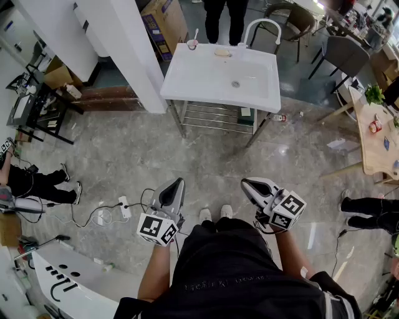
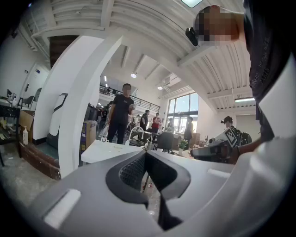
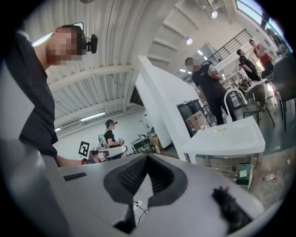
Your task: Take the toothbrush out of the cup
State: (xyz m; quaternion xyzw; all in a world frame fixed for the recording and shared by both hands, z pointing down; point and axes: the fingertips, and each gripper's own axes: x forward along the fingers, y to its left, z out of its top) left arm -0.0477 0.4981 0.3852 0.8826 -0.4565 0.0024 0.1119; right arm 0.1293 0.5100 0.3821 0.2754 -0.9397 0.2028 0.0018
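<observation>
Left tongs (image 1: 179, 181) and right tongs (image 1: 245, 182) are closed, empty, well apart from the sink (image 1: 187, 81). Step closer, open one, and pinch the toothbrush (image 1: 196, 34) above the cup (image 1: 192, 44) on the sink's back corner.

The sink (image 1: 206, 81) stands ahead on the floor, with a pillar (image 1: 118, 43) just to its left. On the sink's back rim the cup (image 1: 192, 44) sits at the left corner with the toothbrush (image 1: 196, 33) standing in it. A soap dish (image 1: 222, 53) lies to the cup's right, and the tap (image 1: 262, 25) rises at the back right. A rack (image 1: 215, 117) lies under the sink. A person (image 1: 224, 15) stands behind the sink and a box (image 1: 163, 22) behind the pillar. A table (image 1: 371, 143) stands far right. The left claw (image 1: 179, 182) and right claw (image 1: 244, 183) are side by side, well short of the sink.
</observation>
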